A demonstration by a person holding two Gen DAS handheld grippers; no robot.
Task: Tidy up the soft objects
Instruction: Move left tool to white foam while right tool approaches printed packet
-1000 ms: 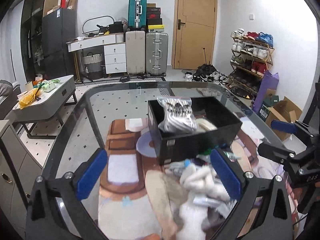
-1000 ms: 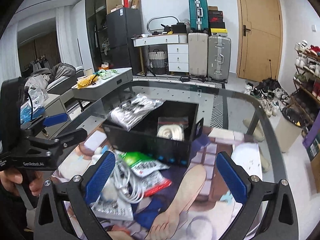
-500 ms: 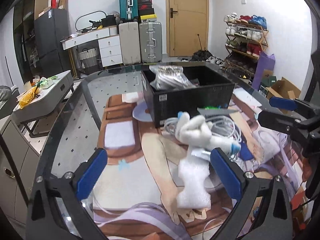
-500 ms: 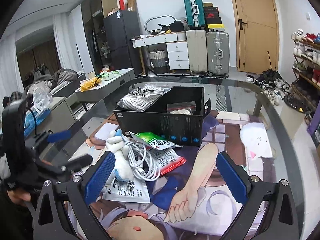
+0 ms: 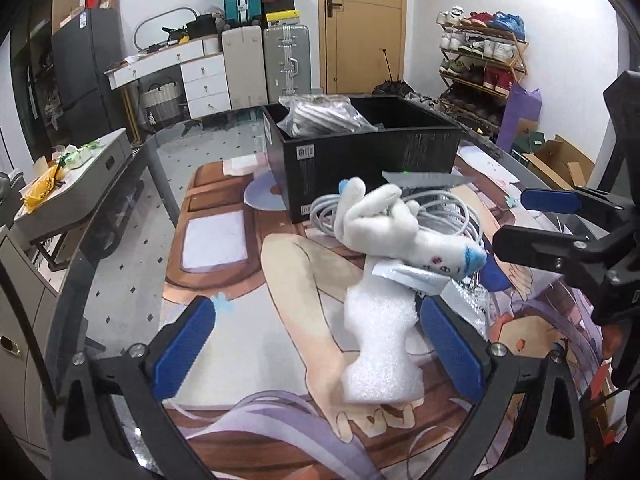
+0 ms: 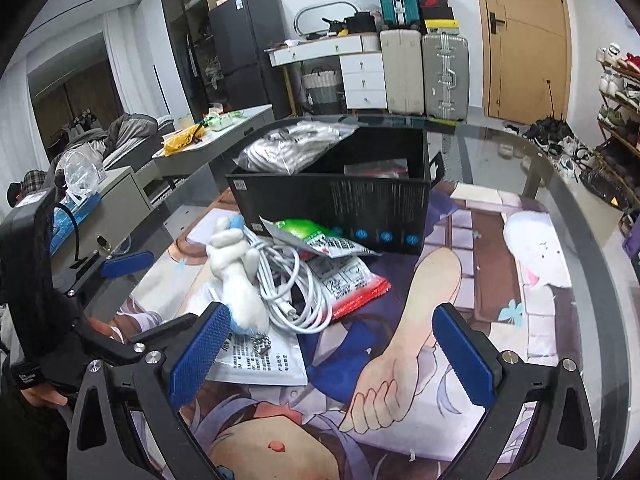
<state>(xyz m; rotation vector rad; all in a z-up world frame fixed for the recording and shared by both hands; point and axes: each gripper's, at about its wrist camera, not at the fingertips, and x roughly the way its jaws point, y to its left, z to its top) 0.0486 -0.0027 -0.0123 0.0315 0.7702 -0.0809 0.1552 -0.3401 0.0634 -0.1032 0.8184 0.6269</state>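
Left wrist view
Left gripper (image 5: 318, 338): jaws spread wide, empty, low over the printed mat (image 5: 248, 312) on the glass table (image 5: 120, 208).
Foam piece (image 5: 380, 344): white, lying on the mat between the 2 blue pads, nearer the right one; whether it touches that pad cannot be told.
Plush toy (image 5: 394, 232): white with blue tips, lying tilted across a coil of white cable (image 5: 452, 216) and resting on the far end of the foam.
Black box (image 5: 372, 160): open-topped, just behind the pile, with a clear bag of grey items (image 5: 320, 118) sticking out of its near-left corner.
Right gripper (image 5: 532, 220): seen at the right edge, jaws apart, beside the pile.

Right wrist view
Right gripper (image 6: 330, 354): jaws wide apart, nothing between them, above the mat.
Plush toy (image 6: 236, 276): just beyond the left pad, lying on the cable (image 6: 292, 292) and a white printed packet (image 6: 260, 360).
Other packets: a green-and-white one (image 6: 316, 238) against the box front (image 6: 332, 208), a red-edged one (image 6: 352, 284) beside the cable.
Left gripper (image 6: 120, 292): at the left edge, jaws parted, held by a hand (image 6: 44, 396).
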